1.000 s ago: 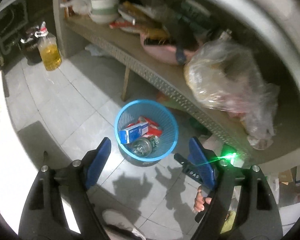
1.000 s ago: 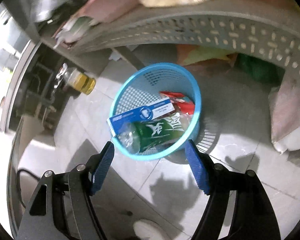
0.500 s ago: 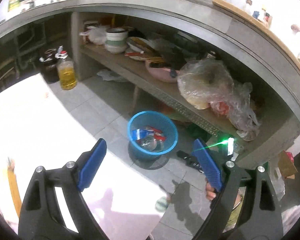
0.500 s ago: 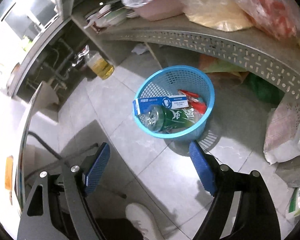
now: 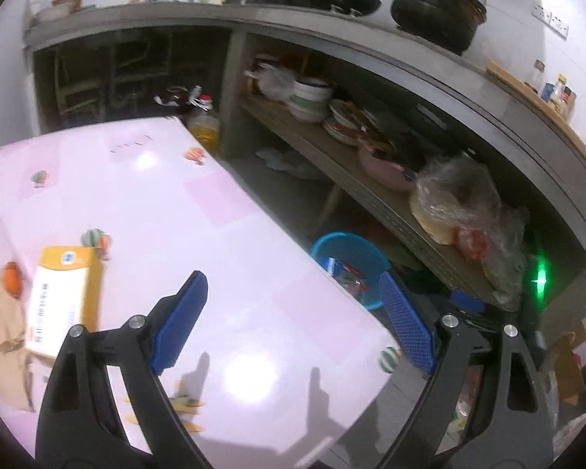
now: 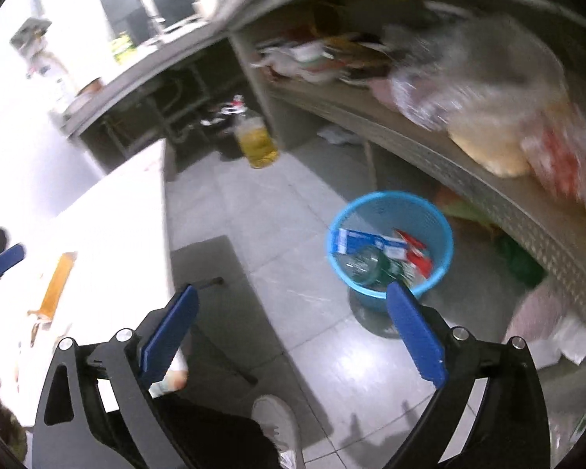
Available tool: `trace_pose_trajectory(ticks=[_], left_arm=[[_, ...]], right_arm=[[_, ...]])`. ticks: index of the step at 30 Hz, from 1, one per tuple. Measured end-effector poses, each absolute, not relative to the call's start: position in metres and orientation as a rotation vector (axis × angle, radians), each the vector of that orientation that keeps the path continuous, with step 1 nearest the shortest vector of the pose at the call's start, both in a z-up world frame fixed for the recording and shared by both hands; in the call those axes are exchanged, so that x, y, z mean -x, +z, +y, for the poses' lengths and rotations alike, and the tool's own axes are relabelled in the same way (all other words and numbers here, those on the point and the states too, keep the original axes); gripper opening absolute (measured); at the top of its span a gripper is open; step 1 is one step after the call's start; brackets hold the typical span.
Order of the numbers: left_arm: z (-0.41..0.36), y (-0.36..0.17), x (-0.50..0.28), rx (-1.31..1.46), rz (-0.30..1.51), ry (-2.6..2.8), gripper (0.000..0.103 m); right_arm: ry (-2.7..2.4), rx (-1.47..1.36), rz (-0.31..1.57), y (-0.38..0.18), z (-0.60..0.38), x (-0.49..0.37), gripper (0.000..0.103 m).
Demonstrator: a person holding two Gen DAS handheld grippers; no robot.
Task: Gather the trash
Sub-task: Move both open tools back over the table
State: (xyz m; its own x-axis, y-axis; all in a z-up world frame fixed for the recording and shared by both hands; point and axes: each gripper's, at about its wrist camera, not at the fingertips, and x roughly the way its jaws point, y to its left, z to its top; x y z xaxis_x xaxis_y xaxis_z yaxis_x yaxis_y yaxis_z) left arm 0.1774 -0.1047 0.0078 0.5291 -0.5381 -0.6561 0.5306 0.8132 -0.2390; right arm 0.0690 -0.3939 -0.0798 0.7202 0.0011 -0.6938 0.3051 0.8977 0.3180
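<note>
A blue mesh basket stands on the tiled floor under a shelf. It holds a blue-white carton, a clear bottle and a red wrapper. My right gripper hangs high above the floor in front of the basket, its jaws opening with nothing between them. My left gripper is open and empty over a pink table, whose edge hides part of the basket. An orange box lies on the table at left, beside crumpled brown paper.
A bottle of yellow oil stands on the floor by the counter's pillar. The shelf carries bowls, plates and bulging plastic bags. Pots sit on the counter above. A person's white shoe is below my right gripper.
Both grippers rose and backed away from the basket. The left one swung left, so the pink table with the orange box now fills its view. The right jaws spread wider.
</note>
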Motion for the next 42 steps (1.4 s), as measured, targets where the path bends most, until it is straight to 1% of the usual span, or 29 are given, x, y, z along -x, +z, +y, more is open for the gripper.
trace_pose_trajectory(ticks=[8, 17, 24, 31, 38, 42], left_arm=[[-0.057, 0.012, -0.183, 0.028, 0.764, -0.513, 0.085], [-0.002, 0.012, -0.189, 0.091, 0.768, -0.374, 0.085], [0.035, 0.01, -0.186, 0.136, 0.757, -0.311, 0.085], [0.069, 0.008, -0.174, 0.166, 0.732, -0.268, 0.085], [0.114, 0.007, -0.158, 0.2, 0.697, -0.212, 0.085], [0.135, 0.006, -0.147, 0.218, 0.681, -0.186, 0.085]], right_arm=[[-0.014, -0.307, 0.764, -0.045, -0.316, -0.082, 0.096], [0.009, -0.15, 0.807, -0.036, -0.242, -0.104, 0.096], [-0.018, 0.013, 0.752, -0.024, -0.194, -0.107, 0.096], [0.022, 0.053, 0.747, -0.017, -0.163, -0.111, 0.096], [0.187, -0.017, 0.746, -0.009, -0.137, -0.109, 0.096], [0.221, -0.007, 0.735, -0.004, -0.118, -0.106, 0.096]])
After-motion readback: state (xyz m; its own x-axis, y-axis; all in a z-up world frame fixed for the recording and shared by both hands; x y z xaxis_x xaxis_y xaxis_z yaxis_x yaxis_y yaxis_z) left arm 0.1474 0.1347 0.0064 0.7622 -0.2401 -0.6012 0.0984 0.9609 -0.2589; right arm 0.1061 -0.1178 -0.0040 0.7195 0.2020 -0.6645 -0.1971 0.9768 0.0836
